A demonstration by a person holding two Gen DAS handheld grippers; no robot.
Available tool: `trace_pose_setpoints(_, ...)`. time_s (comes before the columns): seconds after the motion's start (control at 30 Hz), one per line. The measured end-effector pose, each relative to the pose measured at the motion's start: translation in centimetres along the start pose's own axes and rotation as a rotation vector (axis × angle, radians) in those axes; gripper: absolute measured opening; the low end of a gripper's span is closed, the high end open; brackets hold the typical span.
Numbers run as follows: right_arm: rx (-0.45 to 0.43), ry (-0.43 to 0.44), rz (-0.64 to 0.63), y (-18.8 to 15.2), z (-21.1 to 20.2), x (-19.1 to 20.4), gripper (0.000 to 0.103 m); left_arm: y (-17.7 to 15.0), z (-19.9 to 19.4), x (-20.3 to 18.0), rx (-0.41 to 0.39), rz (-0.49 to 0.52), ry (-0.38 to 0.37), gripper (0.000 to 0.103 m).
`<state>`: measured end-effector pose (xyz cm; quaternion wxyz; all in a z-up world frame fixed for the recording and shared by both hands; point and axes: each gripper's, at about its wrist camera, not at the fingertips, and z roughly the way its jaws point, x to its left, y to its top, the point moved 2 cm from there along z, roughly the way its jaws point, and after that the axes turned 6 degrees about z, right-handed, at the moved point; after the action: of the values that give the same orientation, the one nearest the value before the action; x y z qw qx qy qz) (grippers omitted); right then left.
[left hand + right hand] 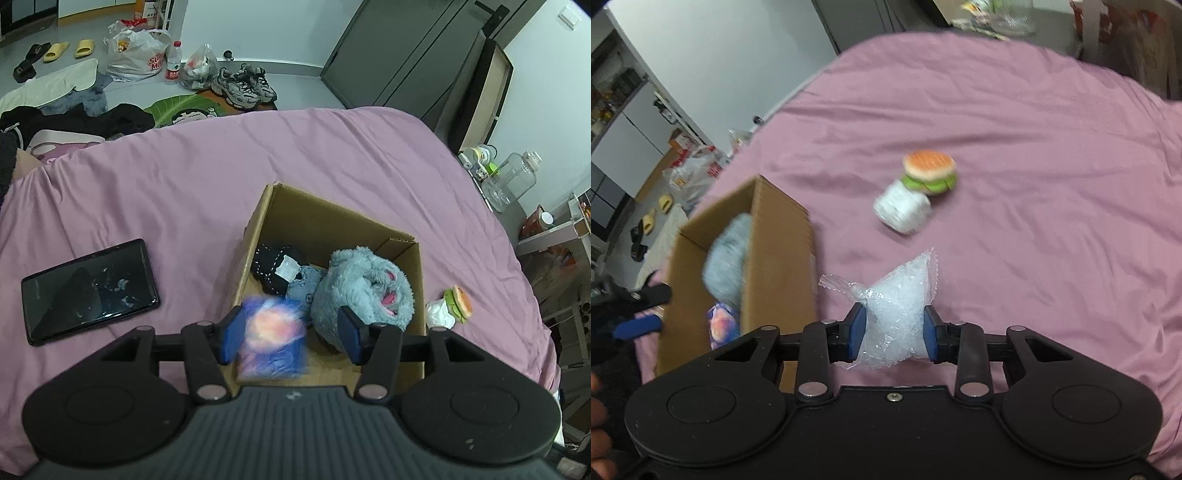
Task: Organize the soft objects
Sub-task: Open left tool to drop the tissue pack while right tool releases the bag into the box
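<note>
Here, right gripper [894, 332] clamps a crinkly clear bag [897, 306]; left gripper [291, 332] wide over a blurred blue-pink toy [271, 332].

A lived-in bedroom: a bed under a pink sheet [221, 177], sneakers [243, 86], slippers [70, 49] and shopping bags [135, 55] on the floor.

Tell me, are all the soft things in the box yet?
Not yet. The grey plush and dark clothes already sit in the box. A blurred blue and pink toy is between the left gripper's open jaws, over the box. The right gripper holds a clear bag. The burger toy and white bundle still lie on the bed.
</note>
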<state>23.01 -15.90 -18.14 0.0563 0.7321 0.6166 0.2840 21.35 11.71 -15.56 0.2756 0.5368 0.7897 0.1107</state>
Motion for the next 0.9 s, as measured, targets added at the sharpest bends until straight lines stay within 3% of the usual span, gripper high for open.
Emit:
trace_pose_setpoints(0.27,-0.058,0.089,-0.044,1.8,-3.1,4.5,0.032,0.0,-1.4,0.6,-0.008,-0.020,-0.010,0.057)
trace_pose_setpoints(0.57,-0.046,0.162,-0.102,2.0,-3.9,9.3,0.034,-0.1,-3.3,0.9,-0.012,-0.009,-0.018,0.057)
trace_pose_setpoints(0.63,-0.033,0.190,-0.099,1.7,-3.9,10.0,0.038,0.0,-3.7,1.0,-0.015,-0.003,-0.021,0.057)
trace_pose_setpoints(0.73,-0.037,0.219,-0.090,1.4,-4.5,10.6,0.057,-0.1,-4.3,1.1,-0.018,0.000,-0.017,0.059)
trace_pose_setpoints(0.9,-0.060,0.204,-0.080,1.5,-5.6,9.7,0.058,-0.4,-5.3,0.8,-0.030,0.021,-0.011,0.068)
